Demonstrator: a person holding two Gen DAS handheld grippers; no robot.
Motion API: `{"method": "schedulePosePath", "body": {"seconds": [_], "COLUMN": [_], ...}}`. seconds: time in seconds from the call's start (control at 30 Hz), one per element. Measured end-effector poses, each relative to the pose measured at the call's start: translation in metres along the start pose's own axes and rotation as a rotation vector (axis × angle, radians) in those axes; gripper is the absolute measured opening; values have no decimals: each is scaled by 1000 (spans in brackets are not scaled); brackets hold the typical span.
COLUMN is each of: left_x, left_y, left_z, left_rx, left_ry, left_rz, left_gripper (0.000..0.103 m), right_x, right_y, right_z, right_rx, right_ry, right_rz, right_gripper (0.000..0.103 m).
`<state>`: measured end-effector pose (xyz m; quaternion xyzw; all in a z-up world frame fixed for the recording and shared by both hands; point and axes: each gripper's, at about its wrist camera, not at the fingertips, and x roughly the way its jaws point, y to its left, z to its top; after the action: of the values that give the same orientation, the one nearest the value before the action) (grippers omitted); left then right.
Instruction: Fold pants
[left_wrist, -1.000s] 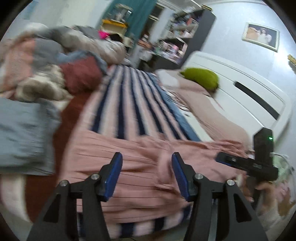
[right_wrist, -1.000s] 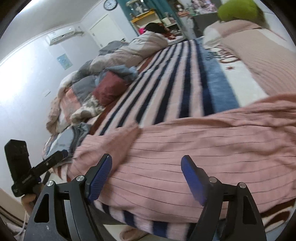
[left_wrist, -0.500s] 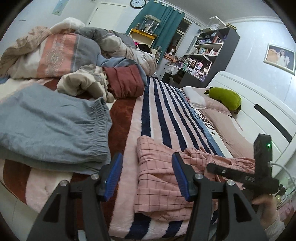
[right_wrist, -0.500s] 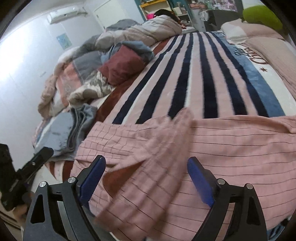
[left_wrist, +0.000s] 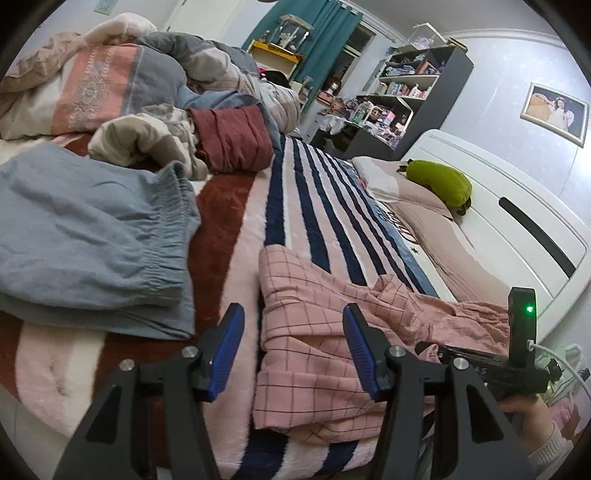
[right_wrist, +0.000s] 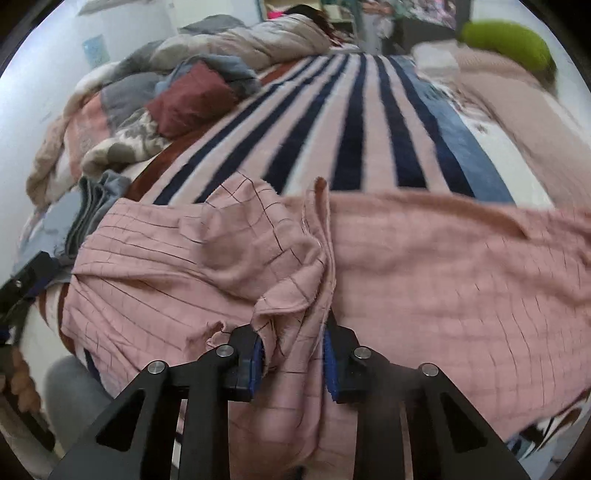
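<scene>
Between right hand-held gripper (right_wrist: 293, 356) pads: pink pants (right_wrist: 236, 254).

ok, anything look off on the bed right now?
The pink pants lie rumpled across the striped blanket, one end bunched into a ridge, not flat for folding. The right gripper has just closed on that bunch. The left gripper hangs open, holding nothing.
</scene>
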<state>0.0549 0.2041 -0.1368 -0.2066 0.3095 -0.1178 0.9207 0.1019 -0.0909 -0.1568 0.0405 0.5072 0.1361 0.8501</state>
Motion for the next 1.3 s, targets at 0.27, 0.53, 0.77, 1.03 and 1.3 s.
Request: {"method": "schedulePosePath", "body": {"seconds": [0.27, 0.53, 0.77, 1.03, 1.3], "left_x": [7, 15, 15, 28, 31], "left_y": [-6, -6, -15, -32, -35], "left_z": [0, -2, -4, -9, -11], "left_rx": [14, -9, 10, 36, 45], "left_ry": [17, 26, 40, 78, 97], "left_rz": [-8, -17, -21, -49, -34], "left_gripper": [51, 51, 51, 51, 51], "right_x": [-10, 13, -1, -14, -14], "right_y": [-38, -28, -32, -54, -68], "right_z": [6, 31, 25, 27, 38], "right_rx": [174, 105, 78, 70, 93], "right_ry": [16, 80, -9, -47, -32], "right_rz": [259, 292, 255, 142, 207], "right_gripper": [57, 41, 3, 10, 54]}}
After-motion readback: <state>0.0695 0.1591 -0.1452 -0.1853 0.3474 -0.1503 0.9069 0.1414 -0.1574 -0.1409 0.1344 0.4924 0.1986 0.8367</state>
